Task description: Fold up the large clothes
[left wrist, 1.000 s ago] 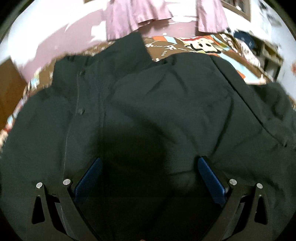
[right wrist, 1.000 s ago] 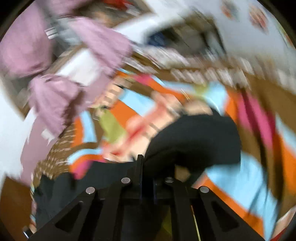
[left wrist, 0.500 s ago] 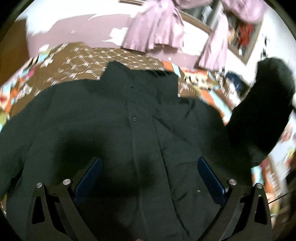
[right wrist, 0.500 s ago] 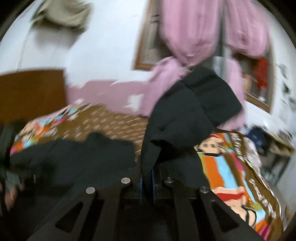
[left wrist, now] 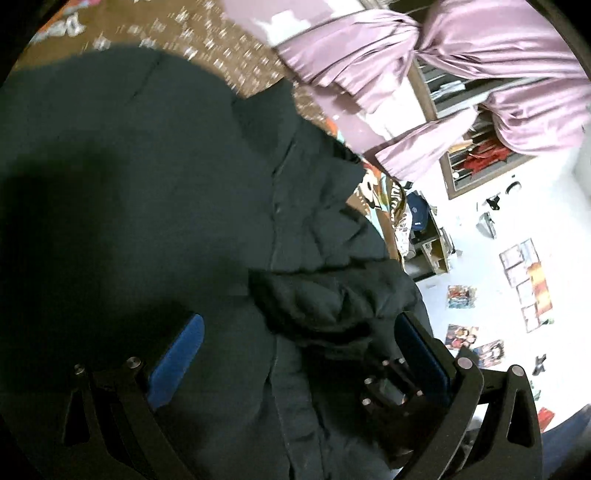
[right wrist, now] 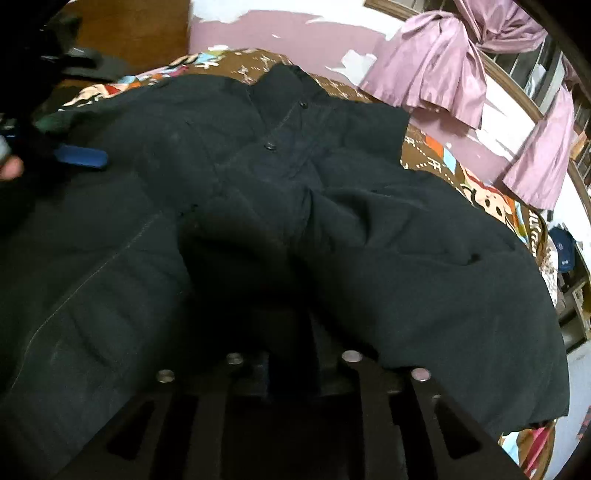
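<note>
A large black jacket lies front up on a bed with a patterned cover; its button placket runs up the middle. My right gripper is shut on the jacket's sleeve and holds it folded across the chest. My left gripper is open, its blue pads wide apart, just above the jacket. The sleeve end lies between its pads, with the right gripper's head beside the right pad. The left gripper's blue pad also shows at the left of the right wrist view.
Pink curtains hang at a window behind the bed. A wooden headboard stands at the far left. A shelf unit and a white wall with posters lie off the bed's right side.
My right gripper has carried the sleeve from high in the air down onto the jacket's chest. My left gripper has swung to the right over the jacket and stayed open.
</note>
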Action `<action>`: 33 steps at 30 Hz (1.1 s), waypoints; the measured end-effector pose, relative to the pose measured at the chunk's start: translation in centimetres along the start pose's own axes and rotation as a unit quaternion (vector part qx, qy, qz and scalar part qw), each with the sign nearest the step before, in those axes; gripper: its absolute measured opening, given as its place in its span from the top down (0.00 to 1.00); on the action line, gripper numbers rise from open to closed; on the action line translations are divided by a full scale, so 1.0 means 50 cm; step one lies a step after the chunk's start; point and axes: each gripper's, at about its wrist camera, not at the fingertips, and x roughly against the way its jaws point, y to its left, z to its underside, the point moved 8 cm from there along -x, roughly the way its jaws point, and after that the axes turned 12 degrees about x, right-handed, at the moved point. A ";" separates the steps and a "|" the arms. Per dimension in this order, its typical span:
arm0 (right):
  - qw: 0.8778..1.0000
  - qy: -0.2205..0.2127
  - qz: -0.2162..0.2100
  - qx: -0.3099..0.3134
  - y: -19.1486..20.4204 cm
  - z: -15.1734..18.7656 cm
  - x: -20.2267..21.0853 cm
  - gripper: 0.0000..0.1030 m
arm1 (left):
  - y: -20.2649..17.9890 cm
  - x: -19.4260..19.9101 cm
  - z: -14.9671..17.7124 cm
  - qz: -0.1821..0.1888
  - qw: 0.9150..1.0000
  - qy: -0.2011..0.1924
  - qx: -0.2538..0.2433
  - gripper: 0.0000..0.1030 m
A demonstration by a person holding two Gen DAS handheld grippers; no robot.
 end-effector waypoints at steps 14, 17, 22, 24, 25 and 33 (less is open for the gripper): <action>0.998 -0.051 -0.020 0.006 0.021 0.064 0.055 0.22 | 0.016 -0.129 0.006 -0.074 0.994 0.033 -0.071 0.53; 0.998 -0.060 -0.020 0.004 0.019 0.076 0.067 0.20 | 0.016 -0.153 0.021 -0.092 0.990 0.035 -0.102 0.58; 0.994 -0.101 -0.024 -0.011 0.010 0.090 0.108 0.20 | 0.035 -0.158 0.029 -0.142 0.982 0.013 -0.126 0.92; 0.991 -0.133 -0.010 -0.021 -0.007 0.084 0.140 0.20 | 0.032 -0.144 0.030 -0.148 0.981 -0.007 -0.129 0.96; 0.988 -0.150 0.000 -0.028 -0.020 0.076 0.157 0.20 | 0.022 -0.133 0.032 -0.156 0.977 -0.025 -0.142 0.98; 0.971 -0.204 0.060 -0.110 -0.143 -0.012 0.230 0.09 | -0.076 0.019 0.016 -0.179 0.945 -0.146 -0.233 0.99</action>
